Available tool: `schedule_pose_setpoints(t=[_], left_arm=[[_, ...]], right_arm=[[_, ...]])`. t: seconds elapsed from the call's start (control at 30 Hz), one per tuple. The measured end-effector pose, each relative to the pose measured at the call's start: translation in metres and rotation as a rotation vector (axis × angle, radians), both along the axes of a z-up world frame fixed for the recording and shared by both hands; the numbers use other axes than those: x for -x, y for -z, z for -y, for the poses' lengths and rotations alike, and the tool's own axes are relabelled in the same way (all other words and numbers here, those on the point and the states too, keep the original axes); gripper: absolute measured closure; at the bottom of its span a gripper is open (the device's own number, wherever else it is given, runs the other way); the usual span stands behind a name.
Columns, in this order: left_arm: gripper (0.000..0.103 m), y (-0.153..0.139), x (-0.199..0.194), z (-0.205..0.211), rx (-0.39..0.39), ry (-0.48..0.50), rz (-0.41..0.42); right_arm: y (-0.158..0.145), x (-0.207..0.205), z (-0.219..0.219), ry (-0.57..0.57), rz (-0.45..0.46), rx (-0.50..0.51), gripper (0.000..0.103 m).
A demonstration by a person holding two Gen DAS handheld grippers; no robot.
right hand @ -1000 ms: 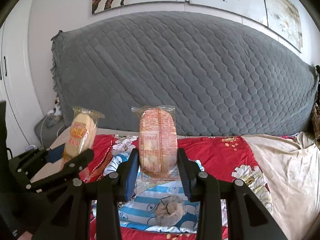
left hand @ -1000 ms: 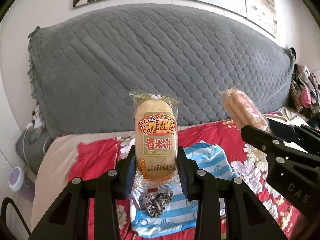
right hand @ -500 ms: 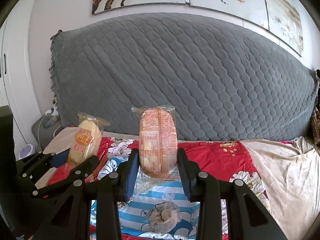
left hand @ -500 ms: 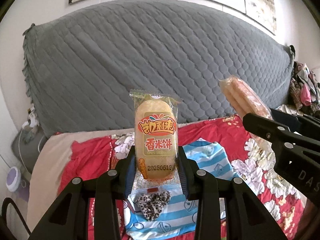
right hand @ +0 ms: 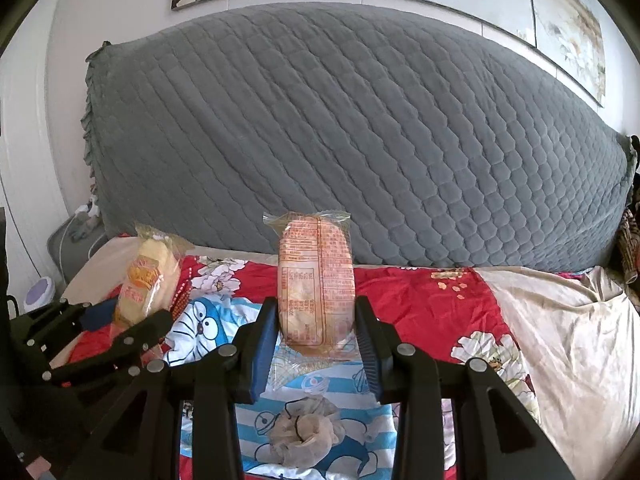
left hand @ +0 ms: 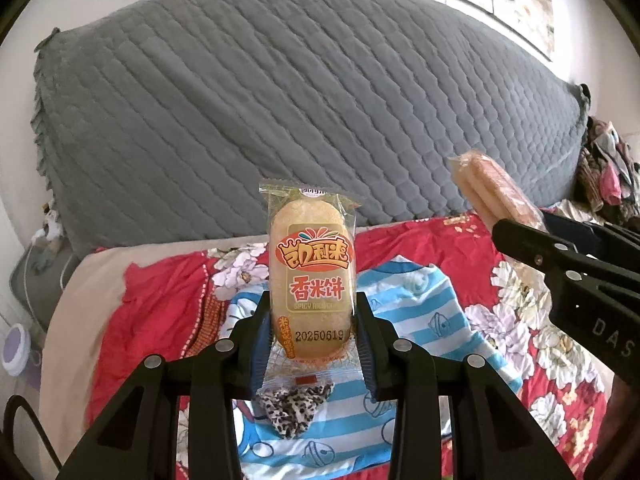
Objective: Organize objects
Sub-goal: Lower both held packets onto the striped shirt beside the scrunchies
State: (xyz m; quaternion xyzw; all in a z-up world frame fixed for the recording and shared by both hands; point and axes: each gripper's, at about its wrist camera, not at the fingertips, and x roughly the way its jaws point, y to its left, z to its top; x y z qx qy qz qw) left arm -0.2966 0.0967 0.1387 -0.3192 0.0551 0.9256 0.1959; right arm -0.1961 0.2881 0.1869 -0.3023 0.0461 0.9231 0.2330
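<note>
left wrist, left claw (left hand: 312,344) clamping rice cracker packet (left hand: 312,276), right claw (right hand: 316,344) clamping second packet (right hand: 316,284)

Two rice cracker packets, one in the left gripper (left hand: 312,340), one in the right gripper (right hand: 316,344), stand upright above a cartoon cloth (left hand: 424,320) on the bed (right hand: 560,340); a scrunchie (left hand: 294,408) lies on the cloth, the headboard (right hand: 360,140) behind.

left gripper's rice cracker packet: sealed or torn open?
Sealed, as far as shown: the rice cracker packet has its top crimp intact and the cracker inside, held upright by the left gripper.
</note>
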Motion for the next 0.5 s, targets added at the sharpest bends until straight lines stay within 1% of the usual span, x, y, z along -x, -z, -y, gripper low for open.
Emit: schedule_pose_setpoints(t=[0.1,0.3,0.5], left_arm=[[0.064,0.005,0.001,-0.003,0.006,0.01,-0.002],[0.064,0.018,0.009,-0.008,0.004,0.011,0.03],[0.064,0.037,0.015,-0.013,0.024,0.022,0.056]], right_arm=[[0.006,0.002,-0.002,-0.005,0.012,-0.006,0.065],[0.02,0.008,-0.007,-0.008,0.038,-0.003,0.065],[0.03,0.013,-0.013,-0.003,0.05,-0.001,0.065]])
